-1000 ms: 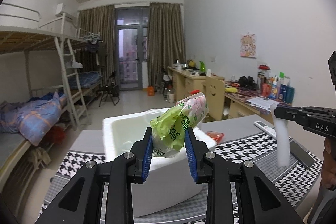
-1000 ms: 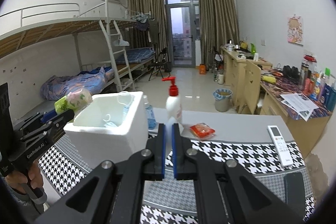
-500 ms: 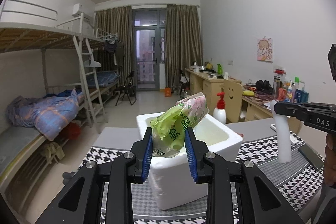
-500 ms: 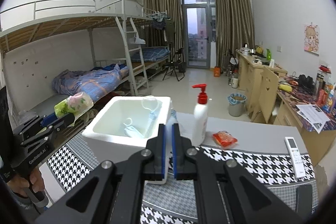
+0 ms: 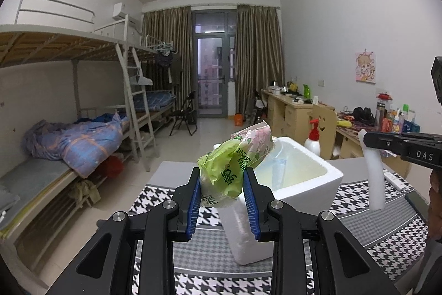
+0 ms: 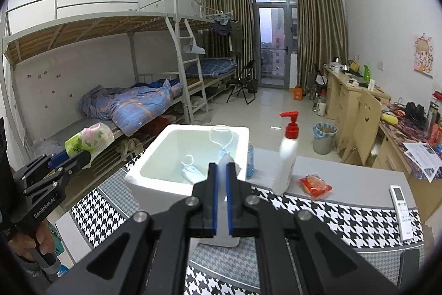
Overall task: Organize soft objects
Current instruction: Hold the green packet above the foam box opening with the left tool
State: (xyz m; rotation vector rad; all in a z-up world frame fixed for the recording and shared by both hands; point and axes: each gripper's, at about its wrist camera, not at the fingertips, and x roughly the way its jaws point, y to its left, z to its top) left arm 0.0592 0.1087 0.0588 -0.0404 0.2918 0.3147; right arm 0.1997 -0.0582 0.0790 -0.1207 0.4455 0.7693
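Note:
My left gripper (image 5: 221, 180) is shut on a soft green tissue pack with a pink flower print (image 5: 234, 159), held up just left of a white foam box (image 5: 309, 179). From the right wrist view, the left gripper (image 6: 74, 156) and the pack (image 6: 91, 138) sit left of the box (image 6: 154, 181). Face masks (image 6: 190, 173) lie inside the box. My right gripper (image 6: 221, 170) is shut on a white strip (image 6: 221, 167); the left wrist view shows that strip (image 5: 374, 179) hanging from the gripper (image 5: 367, 140), right of the box.
The box stands on a table with a houndstooth cloth (image 6: 331, 214). A red-topped pump bottle (image 6: 287, 156), a red packet (image 6: 315, 184) and a remote (image 6: 400, 203) lie right of the box. A bunk bed (image 6: 132, 101) is at left and desks (image 6: 348, 93) at right.
Both views have swung to the left, so the foam box has slid rightward in each. The left gripper still grips the tissue pack and the right still grips the white strip.

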